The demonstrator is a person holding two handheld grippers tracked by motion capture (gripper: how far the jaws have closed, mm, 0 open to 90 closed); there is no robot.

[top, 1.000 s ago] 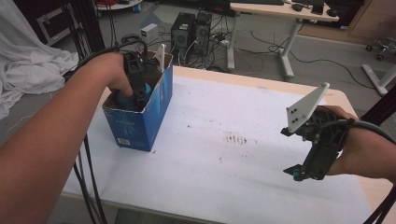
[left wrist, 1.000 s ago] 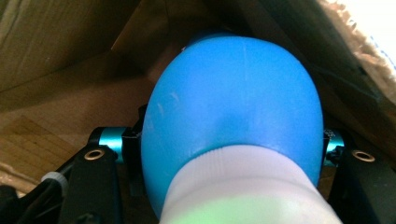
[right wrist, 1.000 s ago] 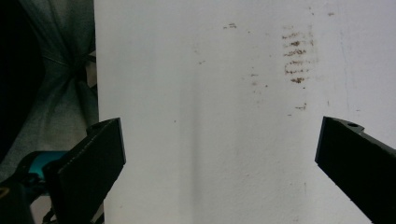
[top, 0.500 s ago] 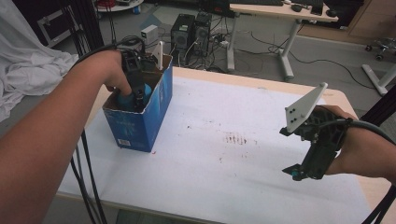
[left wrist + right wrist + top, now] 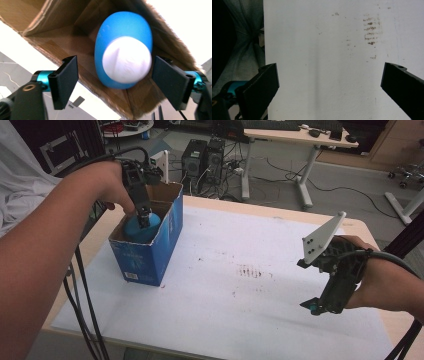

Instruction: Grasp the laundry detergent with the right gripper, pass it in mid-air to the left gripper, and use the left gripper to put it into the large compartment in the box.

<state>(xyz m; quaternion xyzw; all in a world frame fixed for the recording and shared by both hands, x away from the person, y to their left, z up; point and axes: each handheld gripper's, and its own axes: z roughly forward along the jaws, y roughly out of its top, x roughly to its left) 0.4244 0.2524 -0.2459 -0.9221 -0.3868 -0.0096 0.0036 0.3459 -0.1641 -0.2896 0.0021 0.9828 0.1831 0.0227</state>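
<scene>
A blue cardboard box [image 5: 150, 255] stands open-topped at the table's left. Inside it sits a blue rounded bottle [image 5: 141, 229] with a white cap [image 5: 127, 60]; its top reaches the box rim. My left gripper [image 5: 144, 217] points down just above the bottle. Its jaws have just been opening and now stand apart on either side of the bottle [image 5: 123, 37], with neither pad pressing on it. The brown inner walls of the box [image 5: 62, 32] show behind it. At the right my right gripper [image 5: 314, 306] hovers open over the white sheet [image 5: 324, 37], nothing between its pads.
The white sheet [image 5: 240, 295] covers the table and carries brown smudges [image 5: 250, 271] near its middle. Black cables [image 5: 80, 285] hang off the left edge. Computer towers [image 5: 205, 157] and another desk [image 5: 295, 140] stand on the floor behind the table.
The left hand has lifted out of the box and its jaws have spread off the blue bottle, which stays in the box. The right gripper has not moved.
</scene>
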